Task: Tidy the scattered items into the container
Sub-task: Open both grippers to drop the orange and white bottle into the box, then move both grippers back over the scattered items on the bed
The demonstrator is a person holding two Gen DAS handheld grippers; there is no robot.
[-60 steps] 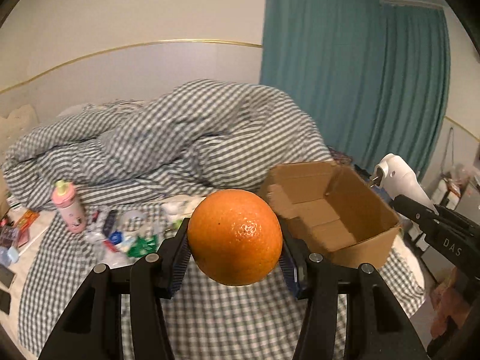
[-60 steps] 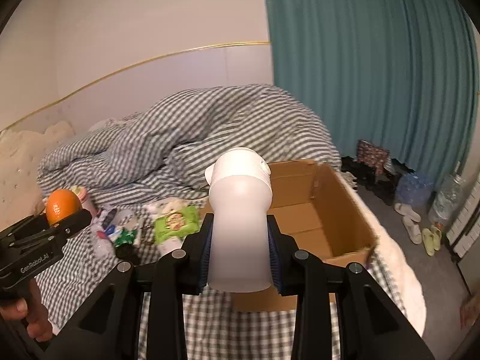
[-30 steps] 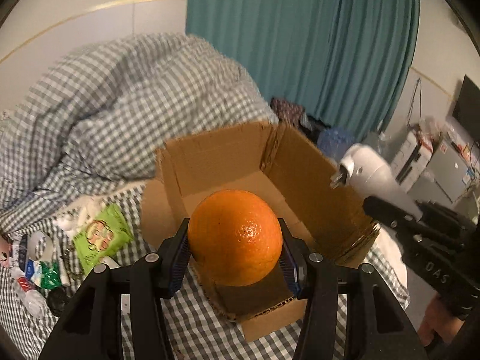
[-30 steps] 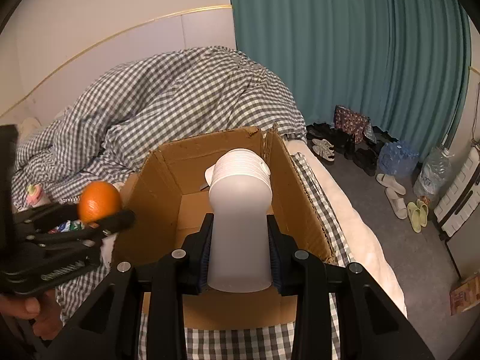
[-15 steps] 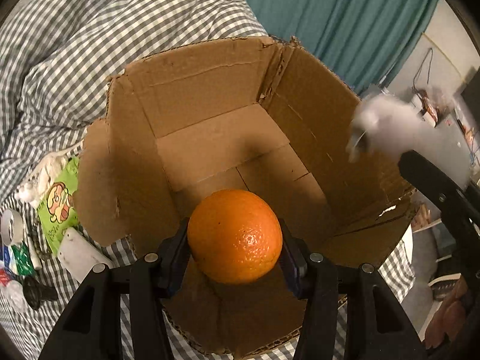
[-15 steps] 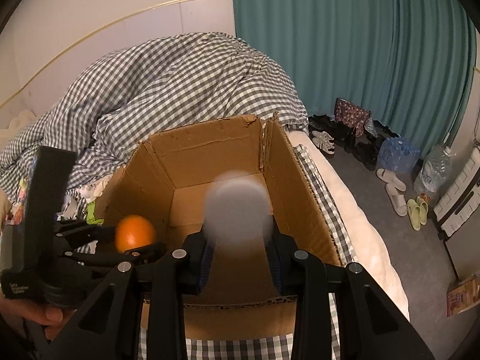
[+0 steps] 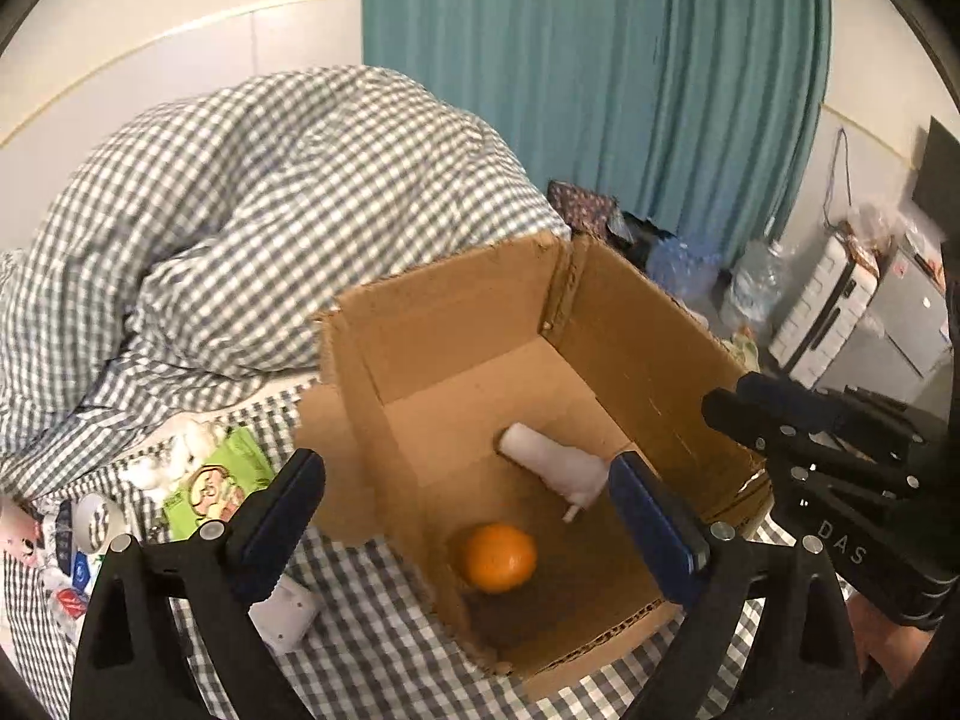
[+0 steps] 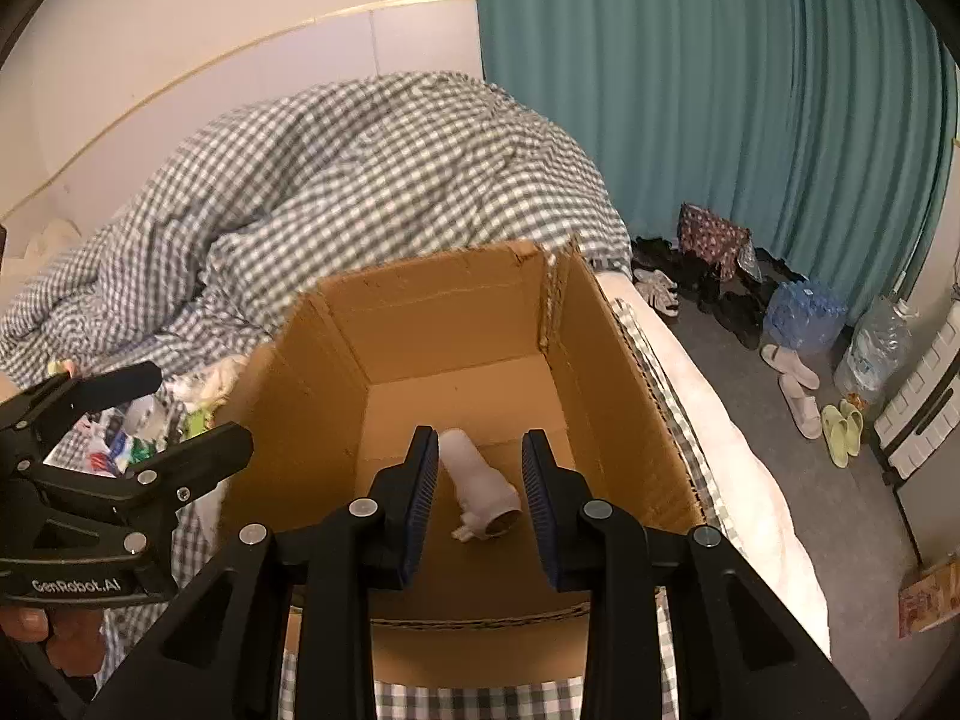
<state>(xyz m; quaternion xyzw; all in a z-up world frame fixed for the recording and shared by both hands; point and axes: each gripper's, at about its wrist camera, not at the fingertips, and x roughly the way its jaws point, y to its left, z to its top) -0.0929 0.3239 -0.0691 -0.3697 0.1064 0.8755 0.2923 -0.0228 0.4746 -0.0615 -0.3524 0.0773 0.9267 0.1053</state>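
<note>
Both loads have left the fingers since a second ago: the round orange fruit (image 7: pixel 500 558) that sat between the left gripper's (image 7: pixel 468 510) blue pads now lies on the floor of the open brown cardboard box (image 7: pixel 654 372), near its front wall, and the white plastic bottle (image 8: pixel 478 483) once clamped by the right gripper (image 8: pixel 478 489) lies on its side mid-floor, just beside the fruit. The left jaws are opening wide with nothing between them; the right jaws stand narrow and empty, the bottle well below them. Both grippers hang over the box mouth, likely so the drops land inside rather than on the rim.

The box sits at the bed's right edge on the grey-and-white checked sheet (image 7: pixel 384 618). More scattered items wait to its left: a green snack packet (image 7: pixel 216 483), a small white block (image 7: pixel 288 612), assorted wrappers. The heaped checked duvet (image 8: pixel 360 180) lies behind them; the box's tall left wall stands between that clutter and the inside.
</note>
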